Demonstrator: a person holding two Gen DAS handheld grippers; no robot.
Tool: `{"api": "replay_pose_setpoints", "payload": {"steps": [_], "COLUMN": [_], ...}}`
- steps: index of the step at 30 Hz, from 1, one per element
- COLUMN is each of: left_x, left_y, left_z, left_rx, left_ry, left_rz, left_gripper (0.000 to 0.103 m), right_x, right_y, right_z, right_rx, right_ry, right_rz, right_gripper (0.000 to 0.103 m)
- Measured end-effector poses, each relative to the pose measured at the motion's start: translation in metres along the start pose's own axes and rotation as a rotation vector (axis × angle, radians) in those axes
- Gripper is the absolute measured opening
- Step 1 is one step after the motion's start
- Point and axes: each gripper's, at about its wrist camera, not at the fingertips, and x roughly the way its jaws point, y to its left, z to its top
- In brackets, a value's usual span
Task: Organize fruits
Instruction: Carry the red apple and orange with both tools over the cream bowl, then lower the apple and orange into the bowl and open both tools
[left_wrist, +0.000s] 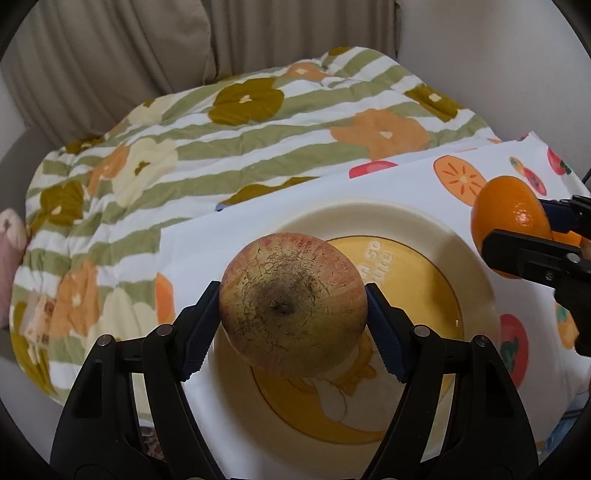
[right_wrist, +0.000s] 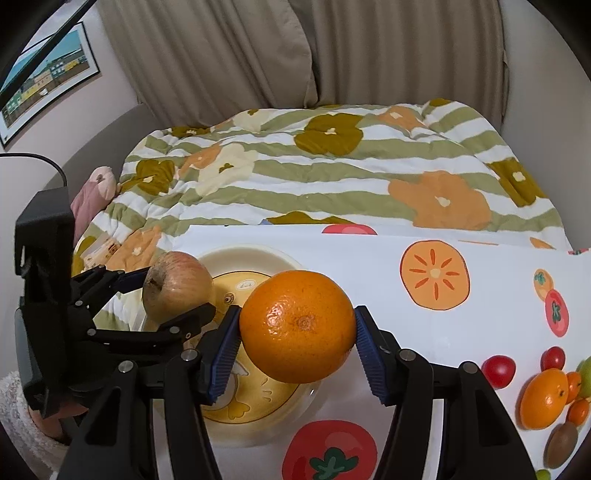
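Note:
My left gripper (left_wrist: 291, 314) is shut on a yellow-red apple (left_wrist: 291, 302) and holds it above a cream plate with a yellow centre (left_wrist: 413, 229). My right gripper (right_wrist: 297, 343) is shut on an orange (right_wrist: 297, 326) and holds it over the plate's right side (right_wrist: 255, 258). In the left wrist view the orange (left_wrist: 509, 214) and right gripper (left_wrist: 524, 236) show at the right edge. In the right wrist view the apple (right_wrist: 177, 288) and left gripper (right_wrist: 162, 295) show at the left.
The plate rests on a white cloth printed with fruit (right_wrist: 369, 258). Loose fruit lies at the cloth's right: an orange (right_wrist: 543, 398), tomatoes (right_wrist: 498, 369), a kiwi (right_wrist: 561, 443). A flowered quilt (left_wrist: 184, 147) lies behind, curtains beyond.

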Motion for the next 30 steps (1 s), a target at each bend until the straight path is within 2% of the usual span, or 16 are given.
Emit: {"api": "replay_pose_setpoints", "payload": {"steps": [8,9,11,12,20,30], "left_x": [0.009,0.007,0.002,-0.001,-0.013,-0.031], "left_y": [0.001,0.002,0.003,0.003,0.015,0.034], "left_z": [0.0,0.001,0.003,0.005,-0.005,-0.028], "left_rx": [0.001,0.004,0.011,0.016,-0.004,-0.089], "left_ry": [0.021,0.005,-0.021,-0.031,-0.016,0.013], "left_rz": [-0.017,-0.012,-0.007,-0.005,-0.024,0.008], "left_gripper": [0.081,0.085,0.101,0.103,0.103,0.103], "right_x": [0.005,0.005,0.005,0.005,0.015,0.038], "right_y": [0.002,0.002,0.002,0.003,0.012,0.032], "right_z": [0.001,0.001,0.0,0.001,0.006,0.003], "right_rx": [0.007,0.007,0.002,0.0,-0.056,-0.273], "right_ry": [0.016,0.017,0.016,0.017,0.046,0.06], "right_rz": [-0.013,-0.013,-0.018,-0.019,0.006,0.053], "right_gripper": [0.056,0.056,0.056,0.056,0.056,0.056]}}
